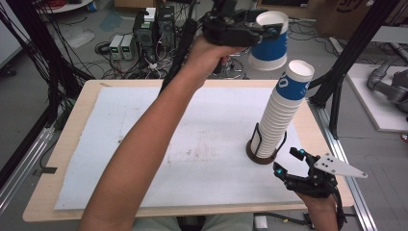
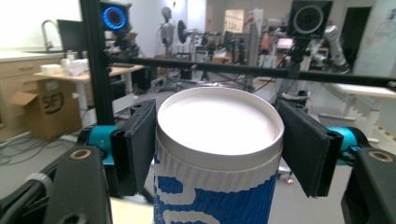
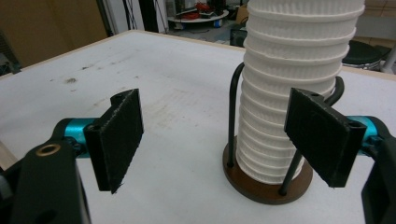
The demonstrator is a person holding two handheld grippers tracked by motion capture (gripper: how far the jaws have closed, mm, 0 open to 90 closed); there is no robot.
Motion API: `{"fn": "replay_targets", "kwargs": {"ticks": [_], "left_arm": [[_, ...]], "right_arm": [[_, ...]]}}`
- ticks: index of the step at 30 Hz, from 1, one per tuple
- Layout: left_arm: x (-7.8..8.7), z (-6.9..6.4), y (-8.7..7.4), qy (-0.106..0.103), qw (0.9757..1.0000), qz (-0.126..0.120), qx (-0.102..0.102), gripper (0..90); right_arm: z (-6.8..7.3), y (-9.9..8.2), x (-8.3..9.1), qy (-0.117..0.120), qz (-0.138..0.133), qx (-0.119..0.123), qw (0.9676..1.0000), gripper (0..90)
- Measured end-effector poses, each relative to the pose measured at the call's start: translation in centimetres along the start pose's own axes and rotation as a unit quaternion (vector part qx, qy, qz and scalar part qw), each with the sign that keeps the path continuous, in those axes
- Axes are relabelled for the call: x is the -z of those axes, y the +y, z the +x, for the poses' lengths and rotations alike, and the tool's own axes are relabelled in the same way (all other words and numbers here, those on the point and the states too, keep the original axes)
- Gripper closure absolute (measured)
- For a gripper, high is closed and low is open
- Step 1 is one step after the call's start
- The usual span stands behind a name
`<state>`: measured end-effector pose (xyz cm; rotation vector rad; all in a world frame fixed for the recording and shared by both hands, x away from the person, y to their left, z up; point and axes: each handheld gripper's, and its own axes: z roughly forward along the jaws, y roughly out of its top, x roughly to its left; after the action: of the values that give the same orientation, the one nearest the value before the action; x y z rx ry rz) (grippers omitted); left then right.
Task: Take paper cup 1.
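Observation:
My left gripper point(image 1: 268, 31) is raised high above the table's far edge, shut on a blue and white paper cup point(image 1: 271, 48). In the left gripper view both black pads point(image 2: 139, 144) press the sides of the cup point(image 2: 215, 186) just under its white rim. A tall, leaning stack of white ribbed cups point(image 1: 283, 115), topped by a blue-printed one, stands in a black wire holder with a brown base point(image 1: 260, 156) at the table's right. My right gripper point(image 1: 288, 161) rests just in front of that holder, open and empty. Its jaws point(image 3: 215, 140) face the stack point(image 3: 289, 93).
A white mat point(image 1: 192, 144) covers the wooden table point(image 1: 72, 139). Black frame posts point(image 1: 337, 82) rise beside the right edge. Computers and tangled cables point(image 1: 144, 38) lie on the floor beyond the far edge. A cardboard box point(image 2: 42, 112) stands far off.

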<state>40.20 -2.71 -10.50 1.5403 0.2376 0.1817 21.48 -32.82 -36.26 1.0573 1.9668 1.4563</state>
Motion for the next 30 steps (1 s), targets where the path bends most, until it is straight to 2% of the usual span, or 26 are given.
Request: {"fn": "replay_targets", "kwargs": {"ticks": [3, 5, 6, 7, 10, 11, 13, 14, 15, 16, 20, 21, 23, 25, 27, 30], "left_arm": [[2.9, 1.0, -1.2, 0.013, 0.9999, 0.001, 0.008, 31.4], [4.3, 1.4, -1.8, 0.017, 0.9998, 0.010, 0.005, 31.4], [4.3, 1.4, -1.8, 0.017, 0.9998, 0.010, 0.005, 31.4], [5.7, 1.7, -2.2, 0.022, 0.9995, 0.021, 0.000, 31.4], [7.8, 1.9, -2.6, 0.029, 0.9992, 0.027, -0.003, 31.4], [7.8, 1.9, -2.6, 0.029, 0.9992, 0.027, -0.003, 31.4], [9.2, 2.1, -2.9, 0.035, 0.9987, 0.035, -0.008, 31.4], [10.7, 2.2, -3.2, 0.042, 0.9983, 0.040, -0.009, 31.4], [10.7, 2.2, -3.2, 0.042, 0.9983, 0.040, -0.009, 31.4], [12.2, 2.3, -3.7, 0.048, 0.9980, 0.039, -0.004, 31.4], [15.1, 2.7, -4.7, 0.062, 0.9972, 0.042, 0.001, 31.4], [15.1, 2.7, -4.7, 0.062, 0.9972, 0.042, 0.001, 31.4], [17.0, 2.8, -5.3, 0.071, 0.9966, 0.041, 0.003, 31.4], [17.5, 2.8, -5.5, 0.073, 0.9965, 0.041, 0.002, 31.4], [19.1, 2.6, -6.0, 0.080, 0.9960, 0.040, -0.001, 31.4], [20.1, 2.4, -6.5, 0.083, 0.9956, 0.043, -0.004, 31.4]], "right_arm": [[0.3, 0.0, -0.3, 0.006, 0.001, 0.002, 1.0000, 20.1], [0.6, 0.1, -0.5, 0.008, 0.003, 0.004, 0.9999, 20.1], [0.8, 0.1, -0.6, 0.010, 0.003, 0.006, 0.9999, 20.1], [0.9, 0.1, -0.7, 0.012, 0.004, 0.007, 0.9999, 20.1], [1.2, 0.1, -1.2, 0.016, 0.008, 0.007, 0.9998, 20.1], [1.3, 0.0, -1.4, 0.017, 0.009, 0.010, 0.9998, 20.1], [1.6, 0.0, -1.7, 0.021, 0.014, 0.008, 0.9997, 20.1], [1.7, -0.1, -1.9, 0.023, 0.014, 0.012, 0.9996, 20.1], [1.7, -0.1, -1.9, 0.023, 0.014, 0.012, 0.9996, 20.1], [2.0, -0.2, -2.2, 0.026, 0.017, 0.013, 0.9994, 20.1], [2.4, -0.3, -2.8, 0.033, 0.023, 0.016, 0.9991, 20.1], [2.6, -0.3, -3.0, 0.034, 0.025, 0.016, 0.9990, 20.1], [2.8, -0.3, -3.3, 0.037, 0.027, 0.018, 0.9988, 20.1], [2.9, -0.3, -3.4, 0.039, 0.030, 0.019, 0.9986, 20.1], [3.2, -0.4, -3.8, 0.041, 0.031, 0.025, 0.9984, 20.1], [3.5, -0.3, -4.2, 0.044, 0.034, 0.027, 0.9981, 20.1]]}}
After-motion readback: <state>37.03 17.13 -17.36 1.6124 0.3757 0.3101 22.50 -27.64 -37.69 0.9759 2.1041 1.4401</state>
